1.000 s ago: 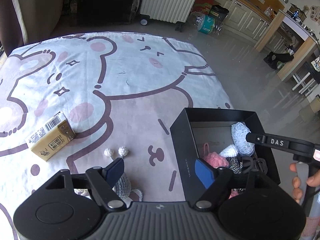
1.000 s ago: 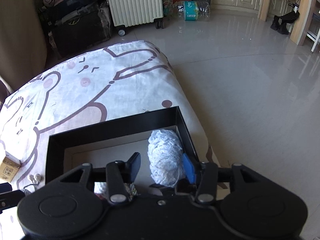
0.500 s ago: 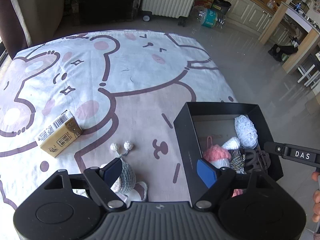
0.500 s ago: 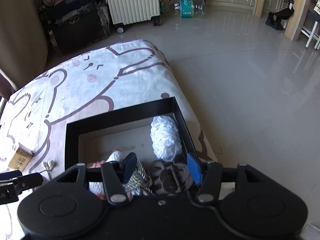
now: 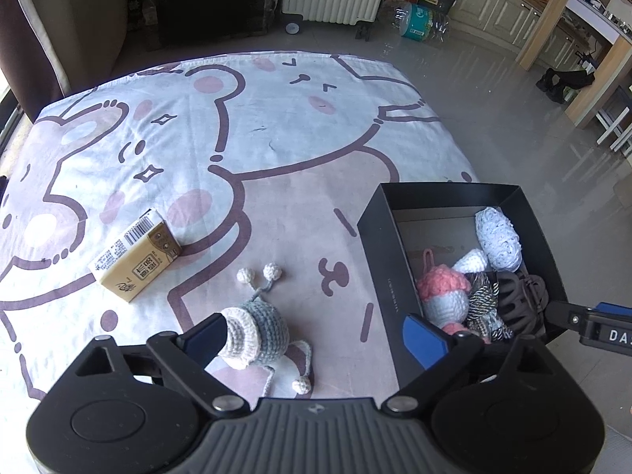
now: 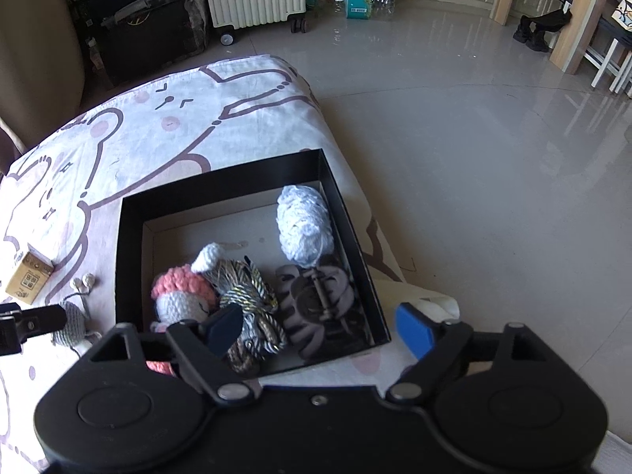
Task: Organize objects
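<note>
Now we see both tools with jaws just opened, gripping nothing: right tool above the black box holding the white yarn ball; left tool beside the box over the grey crocheted toy.

Black box, open-topped, on the bed's right edge: holds white yarn ball, pink-capped crochet doll, striped cord bundle, brown hair claw. Outside, on the bed: grey crochet toy; tan carton, lying flat.
</note>
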`<state>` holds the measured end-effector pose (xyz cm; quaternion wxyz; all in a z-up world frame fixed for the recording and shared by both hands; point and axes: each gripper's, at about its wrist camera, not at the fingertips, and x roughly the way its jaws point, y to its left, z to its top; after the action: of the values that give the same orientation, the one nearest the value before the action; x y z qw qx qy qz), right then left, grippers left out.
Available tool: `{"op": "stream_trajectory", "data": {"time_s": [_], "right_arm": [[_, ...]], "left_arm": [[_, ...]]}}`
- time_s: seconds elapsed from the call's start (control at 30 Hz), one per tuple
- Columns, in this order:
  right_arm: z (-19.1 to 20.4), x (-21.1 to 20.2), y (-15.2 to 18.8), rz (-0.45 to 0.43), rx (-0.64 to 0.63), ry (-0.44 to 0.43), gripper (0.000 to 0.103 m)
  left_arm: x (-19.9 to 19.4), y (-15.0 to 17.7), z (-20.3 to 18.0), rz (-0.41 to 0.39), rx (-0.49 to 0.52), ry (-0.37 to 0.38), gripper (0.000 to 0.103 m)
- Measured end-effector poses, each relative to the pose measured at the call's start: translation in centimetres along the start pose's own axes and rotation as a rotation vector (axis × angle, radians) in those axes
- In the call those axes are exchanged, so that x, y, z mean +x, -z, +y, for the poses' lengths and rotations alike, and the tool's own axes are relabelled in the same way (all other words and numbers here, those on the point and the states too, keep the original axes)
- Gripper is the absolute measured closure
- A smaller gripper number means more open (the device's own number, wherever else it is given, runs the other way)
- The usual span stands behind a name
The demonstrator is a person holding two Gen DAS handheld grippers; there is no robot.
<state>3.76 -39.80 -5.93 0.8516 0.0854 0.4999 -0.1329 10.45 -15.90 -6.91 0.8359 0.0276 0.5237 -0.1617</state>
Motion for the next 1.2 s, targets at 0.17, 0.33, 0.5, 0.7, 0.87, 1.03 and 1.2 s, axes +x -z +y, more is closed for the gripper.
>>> {"op": "stream_trajectory", "data": {"time_s": [0.17,0.33,0.5,0.7,0.87,1.03,1.2], "right_arm": [[-0.5,-0.3,0.6,-0.008,0.019,0.010,0.002],[-0.5,-0.4,1.0,-0.009,0.013,0.021,0.000],[-0.7,-0.3,1.4,0.000,0.022,0.020,0.000],[-0.8,-0.3,1.8,0.003,0.026,0.022,0.000],[-0.6,-0.4,1.8,-0.002,0.027,0.014,0.000],[-0.2,-0.5,1.8,-0.006,0.027,0.010,0.000],[0.1,-0.5,1.8,-0.014,0.032,0.012,0.000]], "left_arm": [[0.2,0.3,0.2,0.012,0.019,-0.028,0.000],[0.4,0.6,0.2,0.026,0.031,-0.038,0.000],[0.3,0.6,0.1,0.025,0.036,-0.038,0.000],[0.0,0.6,-0.1,0.019,0.034,-0.024,0.000],[0.0,0.6,-0.4,0.017,0.047,-0.019,0.000],[0.0,0.6,-0.1,0.019,0.041,-0.029,0.000],[-0.1,0.6,0.8,0.019,0.022,-0.038,0.000]]}}
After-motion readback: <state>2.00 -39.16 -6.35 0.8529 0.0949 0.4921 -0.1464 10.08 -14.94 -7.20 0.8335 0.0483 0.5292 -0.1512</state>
